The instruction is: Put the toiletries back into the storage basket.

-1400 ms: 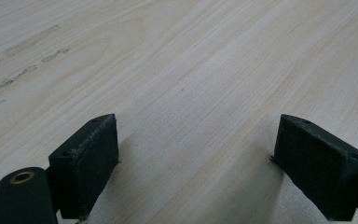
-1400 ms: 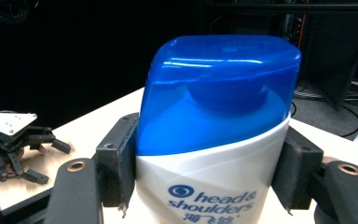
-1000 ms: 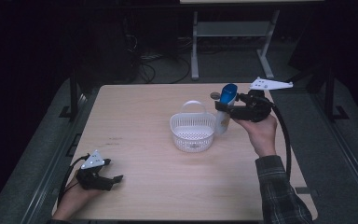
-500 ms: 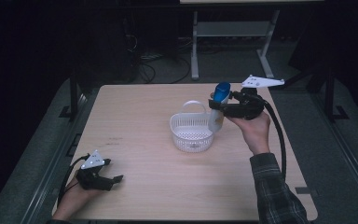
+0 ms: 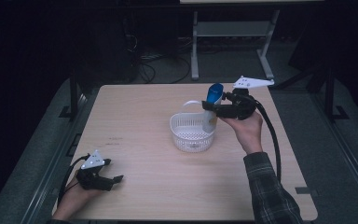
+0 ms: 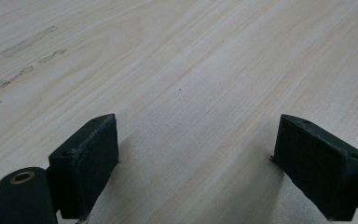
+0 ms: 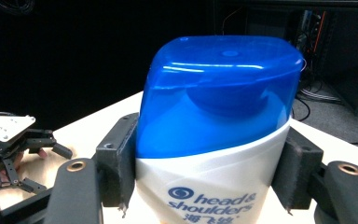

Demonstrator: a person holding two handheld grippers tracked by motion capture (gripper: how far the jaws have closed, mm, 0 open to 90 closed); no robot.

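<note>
Since a second ago my right claw [image 5: 213, 111] has carried the shampoo bottle [image 5: 211, 106] leftward from beside the basket [image 5: 192, 132] to above its right rim; my left claw [image 5: 112, 180] has not moved.

The basket sits near the middle of the surface [image 5: 140, 121], with open wood all around it and the far edge well behind. My left claw rests near the front left corner, jaws spread wide with nothing between them, bare wood grain ahead of it in the left gripper view.

My right claw is clenched on the bottle, pads pressing both sides just under the cap. The bottle stands roughly upright, off the surface, its lower end over the basket's rim.

It is smooth white plastic with blue lettering and a glossy, rounded, translucent blue cap [image 7: 219, 93]. The basket is white, round, perforated plastic with a thin arched handle [image 5: 191, 103].
</note>
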